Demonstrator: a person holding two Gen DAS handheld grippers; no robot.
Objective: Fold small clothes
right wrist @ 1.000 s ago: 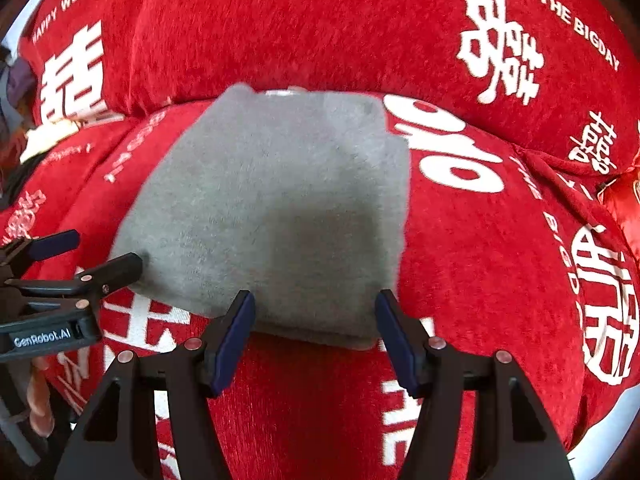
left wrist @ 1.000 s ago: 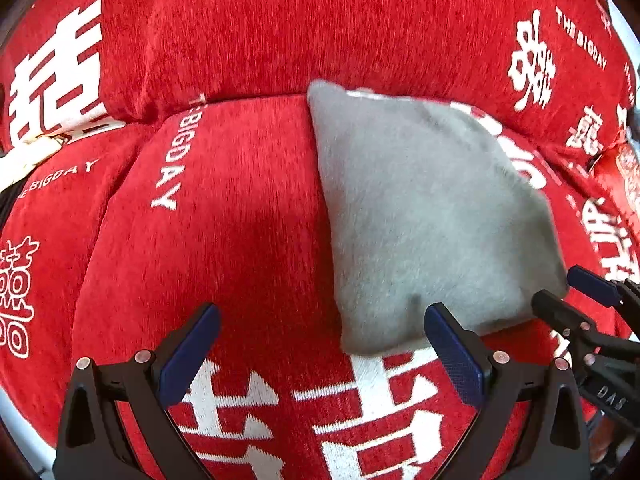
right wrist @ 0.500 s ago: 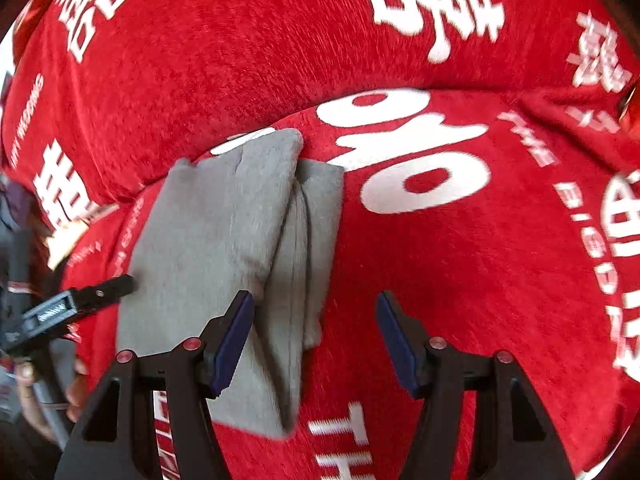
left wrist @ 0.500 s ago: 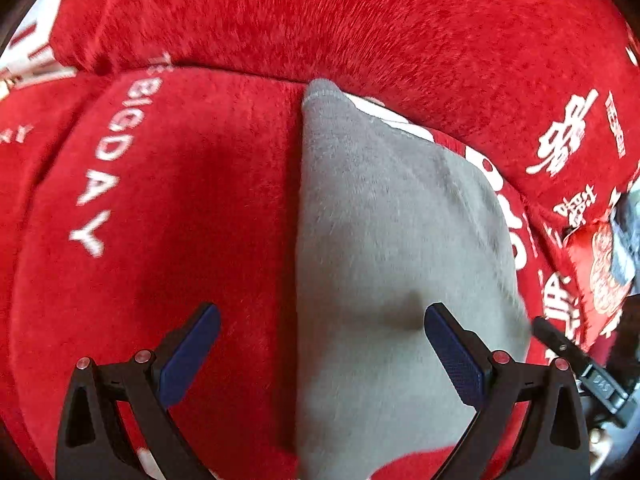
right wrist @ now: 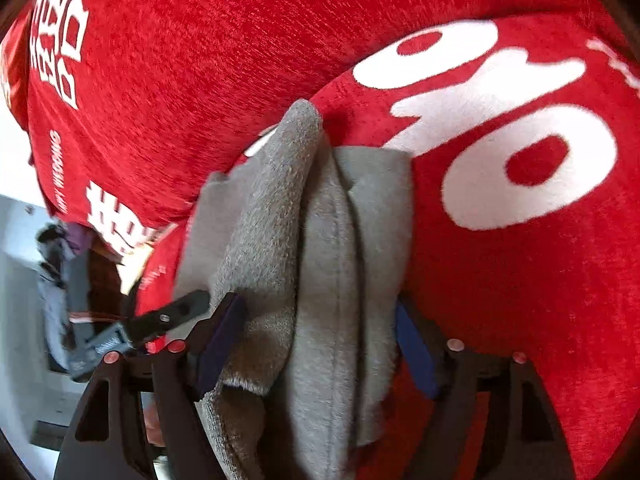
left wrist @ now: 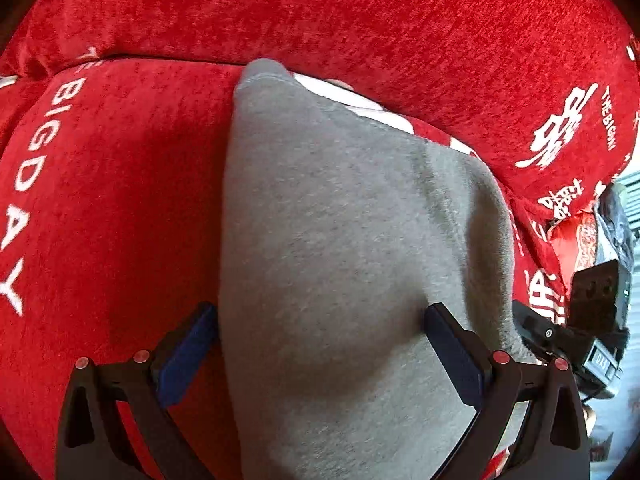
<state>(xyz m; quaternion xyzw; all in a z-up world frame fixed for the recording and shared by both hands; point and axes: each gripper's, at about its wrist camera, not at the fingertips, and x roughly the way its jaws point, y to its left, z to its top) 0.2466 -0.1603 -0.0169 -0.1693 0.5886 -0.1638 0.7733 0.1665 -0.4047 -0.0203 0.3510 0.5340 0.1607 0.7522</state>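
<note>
A folded grey garment (left wrist: 340, 220) lies on the red sofa seat (left wrist: 100, 200) with white lettering. My left gripper (left wrist: 320, 320) stands wide open astride its near end: one blue pad is at the cloth's left edge and the other rests on its surface. In the right wrist view the garment (right wrist: 320, 220) shows as stacked folds seen edge-on. My right gripper (right wrist: 316, 320) straddles these folds with its jaws opening, and the cloth bulges between the pads. Each gripper appears in the other's view, the right gripper (left wrist: 560, 340) at the cloth's right side and the left gripper (right wrist: 160, 320) at its left.
The red backrest (left wrist: 320, 8) rises right behind the garment. A red patterned cushion (left wrist: 584, 240) and a dark bundle (left wrist: 612, 216) sit at the sofa's right end. Grey clothing (right wrist: 56, 260) hangs past the sofa's left edge.
Both grippers have come down and in over the garment, which now lies between each pair of fingers. The right gripper has rolled, and its jaws stand wider than before.
</note>
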